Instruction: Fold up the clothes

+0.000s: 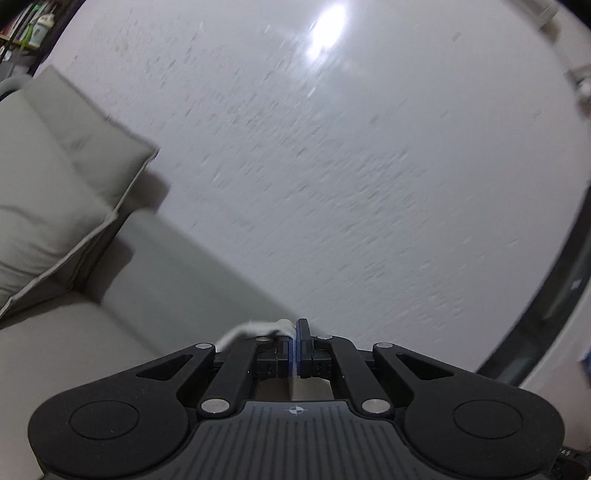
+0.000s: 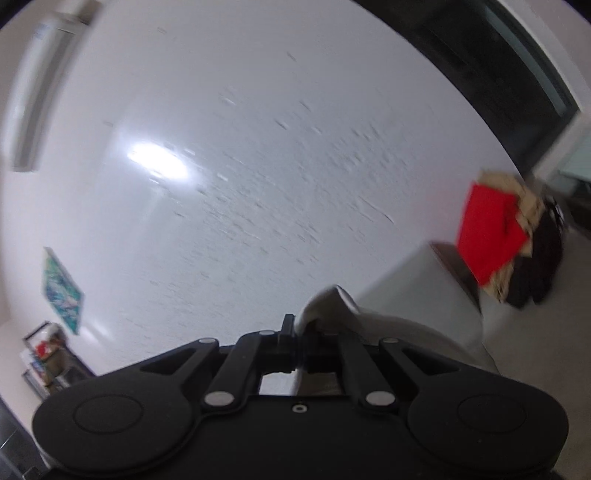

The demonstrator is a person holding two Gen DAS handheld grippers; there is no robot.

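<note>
Counting from the largest down: I see one white wall (image 1: 332, 166) filling most of both views, streaked with motion blur, with one bright glare spot (image 1: 327, 31) on it. One grey sofa (image 1: 155, 280) runs along the wall's foot, with one cushion (image 1: 55, 192) leaning at its left end in the left wrist view. In the right wrist view I count one heap at the sofa's far end: one red item (image 2: 487, 236), tan cloth (image 2: 528, 206) behind it and dark cloth (image 2: 543, 258) beside it, all too blurred to name. One long white unit (image 2: 37, 96) sits high on the wall at left. One blue-green picture (image 2: 62, 291) hangs low on the wall, above one shelf (image 2: 51, 362) of unreadable clutter. One dark doorway (image 2: 498, 66) is at upper right.

Task item: one pale garment (image 2: 332, 306), as far as I can tell; each gripper holds a pale fold of cloth, lifted in front of the wall above the sofa.

Left gripper (image 1: 296, 343): fingers pressed together, a thin white edge of garment (image 1: 258, 326) pinched between the blue pads and trailing off to the left.

Right gripper (image 2: 297, 343): fingers nearly together, clamped on a bunched fold that stands up past the tips and drapes right over the right finger.
</note>
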